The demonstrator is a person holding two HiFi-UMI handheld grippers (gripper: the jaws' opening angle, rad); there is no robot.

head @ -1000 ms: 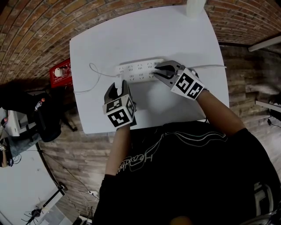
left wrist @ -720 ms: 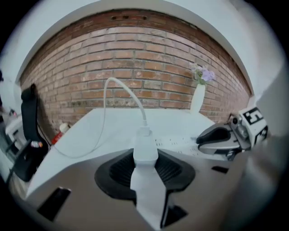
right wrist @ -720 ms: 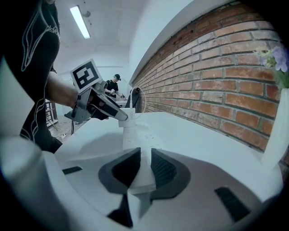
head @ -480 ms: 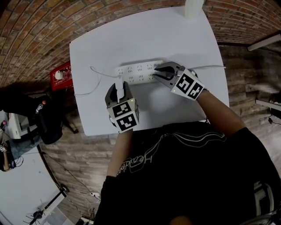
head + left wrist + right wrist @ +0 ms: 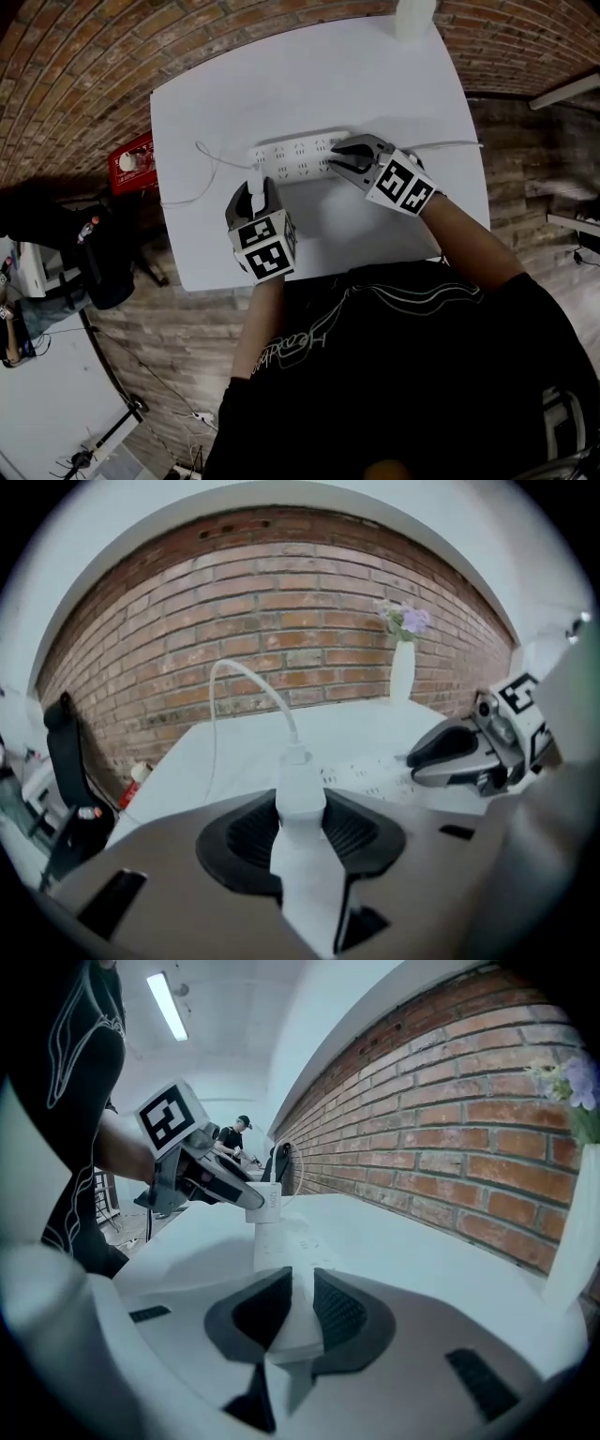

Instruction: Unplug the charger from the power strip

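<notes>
A white power strip [image 5: 295, 152] lies across the middle of the white table [image 5: 309, 75]. My right gripper [image 5: 337, 157] is shut on the strip's right end, and the strip's end [image 5: 292, 1330] sits between its dark pads. My left gripper [image 5: 255, 183] is shut on the white charger [image 5: 300, 794], just in front of the strip's left end. The charger's thin white cable [image 5: 246, 679] arcs up and away to the left. From the right gripper view, the charger [image 5: 265, 1201] hangs by the strip's far end; its prongs are hidden.
A white vase with flowers [image 5: 415, 17] stands at the table's far edge. The strip's own cord [image 5: 452, 143] runs off the right side. Left of the table are a red box [image 5: 131, 161] and a black bag [image 5: 98, 253] on the floor. A brick wall lies behind the table.
My left gripper has rolled slightly about its own axis with the charger in it. The right gripper and the power strip have stayed put.
</notes>
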